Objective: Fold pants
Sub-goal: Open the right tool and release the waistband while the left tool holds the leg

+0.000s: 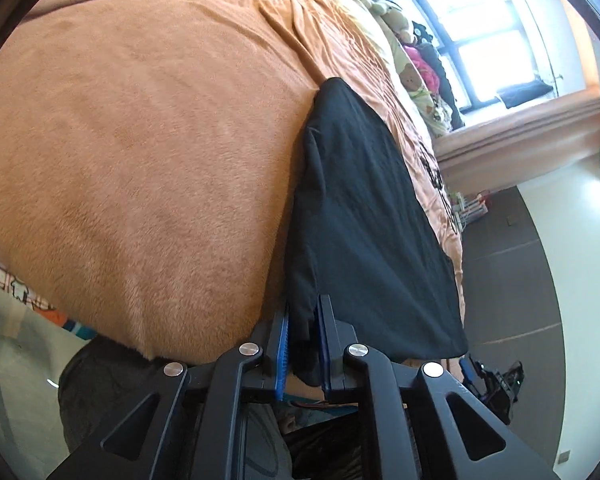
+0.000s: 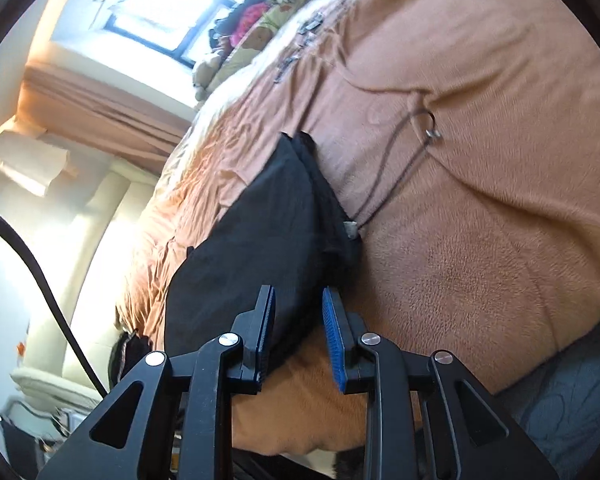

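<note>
Pinching the limp black pants [image 1: 364,208] at their near edge, the left gripper [image 1: 304,340] is clamping; the right gripper [image 2: 300,332] is gripping a bunched hem; soft, drapey cloth is best held at corners.

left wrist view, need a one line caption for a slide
Left gripper pinching the edge of black pants lying on an orange blanket, window behind.

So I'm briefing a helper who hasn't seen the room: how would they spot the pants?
Find the bed under the fuzzy orange-brown blanket. On it lies the flat black fabric pants, the only dark garment there, pinched at the near edge by both grippers.
</note>
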The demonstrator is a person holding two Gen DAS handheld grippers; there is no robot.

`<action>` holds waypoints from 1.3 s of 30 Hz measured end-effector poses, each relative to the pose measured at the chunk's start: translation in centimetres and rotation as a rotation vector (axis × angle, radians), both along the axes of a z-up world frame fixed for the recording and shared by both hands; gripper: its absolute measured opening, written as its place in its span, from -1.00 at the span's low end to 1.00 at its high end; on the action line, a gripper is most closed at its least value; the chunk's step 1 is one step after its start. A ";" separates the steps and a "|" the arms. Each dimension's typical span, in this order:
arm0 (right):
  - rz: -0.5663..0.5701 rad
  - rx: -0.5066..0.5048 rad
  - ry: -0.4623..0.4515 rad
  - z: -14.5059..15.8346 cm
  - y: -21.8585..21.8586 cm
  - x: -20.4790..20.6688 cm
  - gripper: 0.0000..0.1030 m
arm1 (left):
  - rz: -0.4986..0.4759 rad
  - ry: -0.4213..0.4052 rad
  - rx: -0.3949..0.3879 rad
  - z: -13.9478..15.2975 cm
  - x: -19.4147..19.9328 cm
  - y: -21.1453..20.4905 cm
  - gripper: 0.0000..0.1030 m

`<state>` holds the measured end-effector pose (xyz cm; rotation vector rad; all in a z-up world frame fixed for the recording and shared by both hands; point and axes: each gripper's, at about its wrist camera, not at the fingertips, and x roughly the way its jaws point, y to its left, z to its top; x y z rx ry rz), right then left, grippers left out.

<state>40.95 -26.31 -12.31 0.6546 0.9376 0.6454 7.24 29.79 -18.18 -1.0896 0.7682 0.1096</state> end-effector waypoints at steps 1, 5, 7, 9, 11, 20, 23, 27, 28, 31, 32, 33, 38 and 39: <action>0.011 -0.013 -0.023 0.6 0.3 -0.4 -0.55 | 0.007 -0.004 -0.011 -0.2 -0.1 -0.1 -0.66; 0.057 -0.073 -0.101 2.6 2.0 -1.5 -0.55 | 0.026 -0.043 -0.056 -1.2 -0.9 -0.4 -0.38; 0.084 -0.090 -0.129 3.3 3.1 -1.9 -0.55 | 0.032 -0.068 -0.066 -1.3 -1.0 -0.5 -0.22; 0.107 -0.115 -0.153 3.8 4.6 -2.4 -0.55 | 0.039 -0.093 -0.073 -1.2 -1.2 -0.7 -0.09; 0.130 -0.139 -0.170 3.9 6.3 -2.9 -0.55 | 0.042 -0.105 -0.065 -1.2 -1.1 -0.9 -0.05; 0.221 -0.208 -0.193 3.8 12.8 -3.7 -0.55 | 0.055 -0.152 -0.055 -1.4 -1.0 -1.0 -0.04; 0.251 -0.234 -0.202 3.8 15.2 -3.6 -0.55 | 0.067 -0.172 -0.049 -1.5 -1.2 -1.2 -0.04; 0.297 -0.288 -0.215 3.7 18.1 -3.4 -0.55 | 0.091 -0.167 -0.019 -1.8 -1.4 -1.4 -0.62; 0.309 -0.304 -0.216 3.6 18.9 -3.3 -0.55 | 0.091 -0.165 -0.019 -1.8 -1.3 -1.5 -0.78; 0.331 -0.338 -0.221 3.3 20.9 -2.9 -0.55 | 0.093 -0.181 0.009 -1.2 -1.4 -1.9 -0.87; 0.337 -0.346 -0.222 3.2 21.4 -2.7 -0.55 | 0.094 -0.183 0.020 -0.9 -1.4 -2.0 -0.88; 0.341 -0.351 -0.222 3.1 21.9 -2.7 -0.56 | 0.094 -0.183 0.034 -0.5 -1.3 -2.1 -0.88; 0.358 -0.407 -0.227 2.2 25.0 -2.2 -0.60 | 0.092 -0.187 0.077 0.9 -1.1 -2.4 -0.89; 0.360 -0.423 -0.223 1.7 25.6 -2.1 -0.60 | 0.093 -0.190 0.081 1.1 -1.2 -2.5 -0.89</action>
